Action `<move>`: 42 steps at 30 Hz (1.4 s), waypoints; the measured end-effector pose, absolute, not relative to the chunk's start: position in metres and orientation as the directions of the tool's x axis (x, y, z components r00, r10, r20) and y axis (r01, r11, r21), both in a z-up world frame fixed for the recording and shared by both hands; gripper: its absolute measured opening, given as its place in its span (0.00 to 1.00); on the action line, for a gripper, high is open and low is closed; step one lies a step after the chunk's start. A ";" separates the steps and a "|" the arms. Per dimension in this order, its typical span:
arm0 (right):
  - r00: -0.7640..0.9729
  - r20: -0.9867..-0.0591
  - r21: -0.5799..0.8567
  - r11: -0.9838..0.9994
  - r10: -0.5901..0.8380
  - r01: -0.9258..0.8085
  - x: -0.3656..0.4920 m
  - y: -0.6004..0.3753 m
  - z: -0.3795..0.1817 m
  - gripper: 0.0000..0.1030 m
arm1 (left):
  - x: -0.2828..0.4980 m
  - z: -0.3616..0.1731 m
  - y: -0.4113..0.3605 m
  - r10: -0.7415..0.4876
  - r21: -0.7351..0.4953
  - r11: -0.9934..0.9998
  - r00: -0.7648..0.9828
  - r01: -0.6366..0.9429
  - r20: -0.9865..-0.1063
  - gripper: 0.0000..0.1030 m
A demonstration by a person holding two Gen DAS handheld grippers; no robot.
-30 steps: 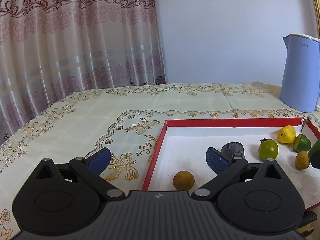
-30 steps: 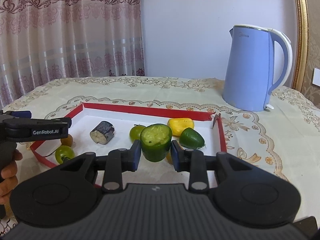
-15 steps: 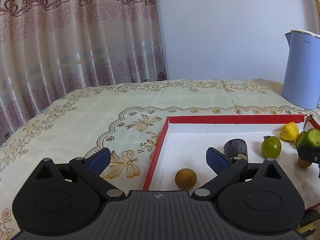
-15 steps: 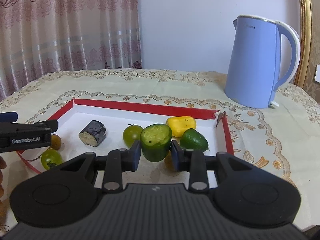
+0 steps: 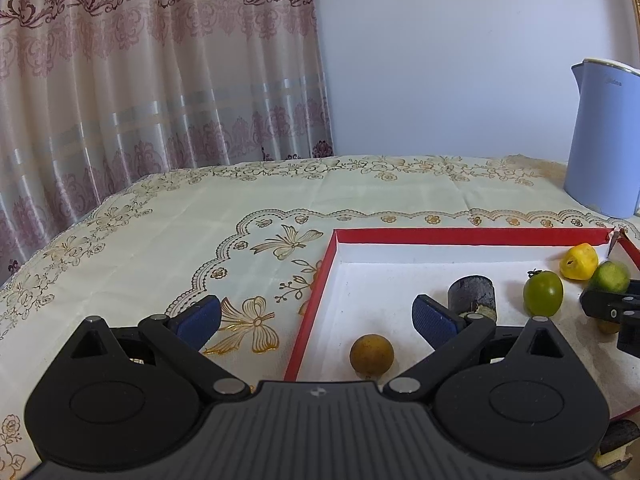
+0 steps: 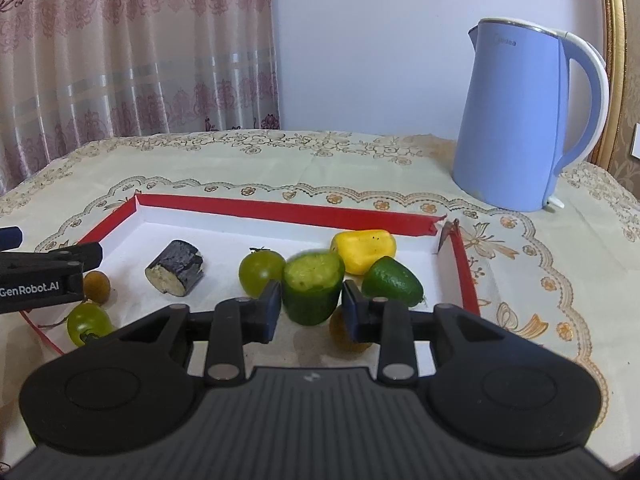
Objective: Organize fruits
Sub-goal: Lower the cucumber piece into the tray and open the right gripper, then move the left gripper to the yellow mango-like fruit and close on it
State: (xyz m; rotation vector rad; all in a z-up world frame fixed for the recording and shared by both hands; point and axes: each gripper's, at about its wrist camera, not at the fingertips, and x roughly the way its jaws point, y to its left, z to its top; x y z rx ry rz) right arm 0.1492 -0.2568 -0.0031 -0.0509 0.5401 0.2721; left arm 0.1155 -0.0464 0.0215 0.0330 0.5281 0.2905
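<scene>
A white tray with a red rim [image 6: 288, 212] holds several fruits. My right gripper [image 6: 310, 304] hovers over its right half, jaws opening around a green cucumber chunk [image 6: 312, 292]. The chunk is blurred and the pads look just off it. Around it lie a green tomato [image 6: 262, 270], a yellow fruit [image 6: 364, 248], a green lime [image 6: 392, 282] and a brownish fruit [image 6: 340, 332] under the right finger. My left gripper [image 5: 316, 314] stands open and empty over the tray's left rim [image 5: 312, 312], near a brown round fruit [image 5: 372, 356] and a dark eggplant piece [image 5: 472, 292].
A blue kettle [image 6: 528, 120] stands on the tablecloth behind the tray's right corner. A second green tomato [image 6: 88, 322] lies at the tray's near left edge. A curtain hangs behind the table, and a hand holds the left gripper.
My right gripper carried the cucumber chunk further over the tray and slightly down; its jaws have widened a little and the chunk now looks blurred. The left gripper stayed put.
</scene>
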 end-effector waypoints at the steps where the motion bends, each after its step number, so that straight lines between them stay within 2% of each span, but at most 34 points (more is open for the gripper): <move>1: 0.823 -0.513 0.025 0.962 0.245 -0.271 0.149 -0.257 -0.003 0.35 | 0.116 0.021 -0.046 0.282 0.105 0.958 0.824 -0.265 -0.492 0.99; 10: 0.840 -0.486 0.039 0.966 0.241 -0.255 0.136 -0.266 0.007 0.35 | 0.115 0.021 -0.046 0.283 0.106 0.958 0.824 -0.266 -0.491 0.99; 11: 0.843 -0.480 0.040 0.966 0.242 -0.255 0.132 -0.267 0.009 0.36 | 0.115 0.021 -0.046 0.283 0.106 0.958 0.824 -0.266 -0.491 0.99; 14: 0.859 -0.452 0.045 0.968 0.239 -0.245 0.116 -0.275 0.014 0.49 | 0.115 0.021 -0.046 0.283 0.105 0.958 0.824 -0.266 -0.490 0.99; 19: 0.874 -0.420 0.064 0.969 0.244 -0.239 0.080 -0.288 0.020 0.53 | 0.115 0.022 -0.046 0.280 0.102 0.959 0.827 -0.264 -0.487 0.99; 23: 0.869 -0.410 0.094 0.961 0.275 -0.260 0.049 -0.291 0.018 0.64 | 0.114 0.022 -0.049 0.278 0.109 0.960 0.834 -0.257 -0.478 0.99; 26: 0.865 -0.412 0.088 0.958 0.286 -0.274 0.028 -0.283 0.013 0.64 | 0.111 0.026 -0.050 0.296 0.109 0.955 0.845 -0.278 -0.446 0.99; 30: 0.841 -0.470 0.073 0.961 0.268 -0.265 0.019 -0.271 0.003 0.64 | 0.104 0.035 -0.048 0.326 0.106 0.944 0.841 -0.311 -0.433 0.99; 31: 0.832 -0.484 0.077 0.960 0.272 -0.269 0.019 -0.270 0.001 0.64 | 0.100 0.038 -0.047 0.306 0.097 0.951 0.844 -0.294 -0.441 0.99; 33: 0.833 -0.487 0.072 0.962 0.263 -0.262 0.017 -0.270 -0.002 0.79 | 0.088 0.042 -0.047 0.245 0.081 0.969 0.852 -0.235 -0.462 0.99; 34: 0.847 -0.473 0.059 0.967 0.244 -0.246 0.015 -0.271 -0.003 0.92 | 0.080 0.042 -0.048 0.215 0.078 0.976 0.858 -0.202 -0.467 0.99; 35: 0.863 -0.454 0.043 0.973 0.222 -0.228 0.014 -0.273 -0.003 1.00 | 0.071 0.042 -0.049 0.184 0.074 0.983 0.864 -0.169 -0.468 0.99; 39: 0.888 -0.435 0.018 0.987 0.151 -0.159 0.017 -0.282 -0.006 1.00 | 0.036 0.030 -0.058 0.044 0.050 0.998 0.875 -0.023 -0.481 0.99; 42: 0.885 -0.448 0.036 0.992 0.123 -0.119 0.023 -0.289 -0.012 1.00 | 0.017 0.019 -0.073 -0.003 0.074 0.996 0.875 0.045 -0.484 0.99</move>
